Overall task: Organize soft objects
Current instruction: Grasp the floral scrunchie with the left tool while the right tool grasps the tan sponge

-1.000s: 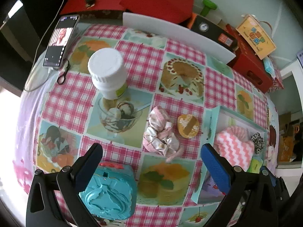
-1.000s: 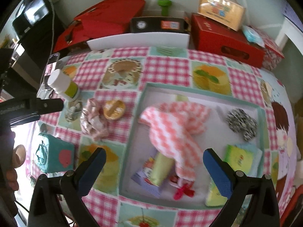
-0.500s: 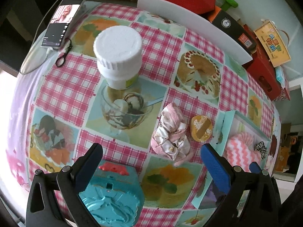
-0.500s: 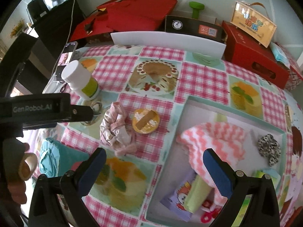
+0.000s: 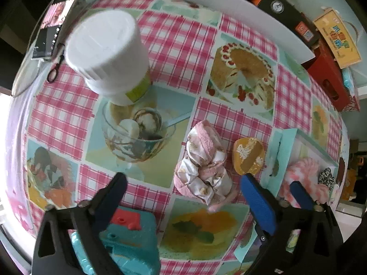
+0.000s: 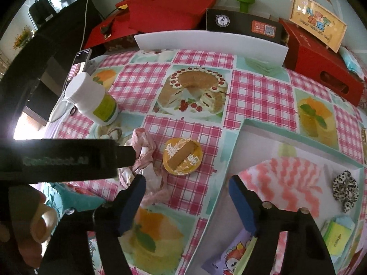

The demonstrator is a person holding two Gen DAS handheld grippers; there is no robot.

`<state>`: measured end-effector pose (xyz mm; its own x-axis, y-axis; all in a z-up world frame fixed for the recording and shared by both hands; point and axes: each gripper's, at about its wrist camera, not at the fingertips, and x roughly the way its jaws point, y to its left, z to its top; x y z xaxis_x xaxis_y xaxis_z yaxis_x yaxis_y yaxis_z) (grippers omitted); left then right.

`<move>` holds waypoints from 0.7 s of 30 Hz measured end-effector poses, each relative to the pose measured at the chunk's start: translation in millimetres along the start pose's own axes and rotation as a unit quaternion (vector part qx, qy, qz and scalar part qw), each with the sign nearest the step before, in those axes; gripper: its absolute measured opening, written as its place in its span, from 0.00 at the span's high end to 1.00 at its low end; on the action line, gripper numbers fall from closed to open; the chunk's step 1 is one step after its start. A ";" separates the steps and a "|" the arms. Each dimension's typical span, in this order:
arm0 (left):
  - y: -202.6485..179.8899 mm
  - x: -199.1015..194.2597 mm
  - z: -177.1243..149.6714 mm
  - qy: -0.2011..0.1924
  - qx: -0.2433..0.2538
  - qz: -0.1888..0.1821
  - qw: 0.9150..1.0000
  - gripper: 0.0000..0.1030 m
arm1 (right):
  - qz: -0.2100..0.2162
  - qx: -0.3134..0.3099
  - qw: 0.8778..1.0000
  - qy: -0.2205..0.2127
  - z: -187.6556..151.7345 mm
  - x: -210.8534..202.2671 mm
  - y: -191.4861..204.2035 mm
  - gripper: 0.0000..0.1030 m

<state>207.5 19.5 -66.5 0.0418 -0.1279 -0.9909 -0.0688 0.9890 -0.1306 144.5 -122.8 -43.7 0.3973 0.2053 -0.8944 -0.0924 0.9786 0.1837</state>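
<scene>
A crumpled pink and white cloth scrunchie [image 5: 203,167] lies on the checked tablecloth, also in the right wrist view [image 6: 146,158]. My left gripper [image 5: 183,197] is open, hovering just short of it, jaws either side. An orange round sponge [image 5: 248,158] lies to its right, also in the right wrist view [image 6: 182,155]. My right gripper [image 6: 187,197] is open and empty above the table near the tray's left wall. The teal-rimmed tray [image 6: 231,160] holds a pink zigzag cloth [image 6: 286,183], a leopard scrunchie [image 6: 346,188] and packets.
A white-capped bottle [image 5: 110,55] stands at the far left. A teal toy box [image 5: 128,247] sits under my left finger. A phone [image 5: 57,20] lies at the table's far left edge. A white board [image 6: 211,41] and red boxes [image 6: 321,61] line the back.
My left gripper has moved forward and down toward the pink scrunchie, which now sits larger between the jaws. My right gripper has swung left, away from the tray's middle toward the sponge.
</scene>
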 end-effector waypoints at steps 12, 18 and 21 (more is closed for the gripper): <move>-19.7 45.5 1.4 0.036 0.008 0.016 0.999 0.46 | 0.005 -0.008 1.000 0.015 -3.2 13.1 -5.2 0.36; -13.4 45.9 1.0 0.033 0.005 0.030 0.999 0.56 | 0.002 -0.007 1.000 0.009 0.5 14.1 -5.2 0.36; -4.0 47.9 1.2 0.034 -0.010 0.032 0.999 0.57 | 0.005 -0.005 1.000 0.001 0.6 11.0 -3.6 0.41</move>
<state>211.0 9.5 -113.4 -0.0314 -0.0707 -0.9970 -0.0895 0.9937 -0.0677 149.7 -124.1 -53.9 0.3937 0.2151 -0.8937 -0.1062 0.9764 0.1882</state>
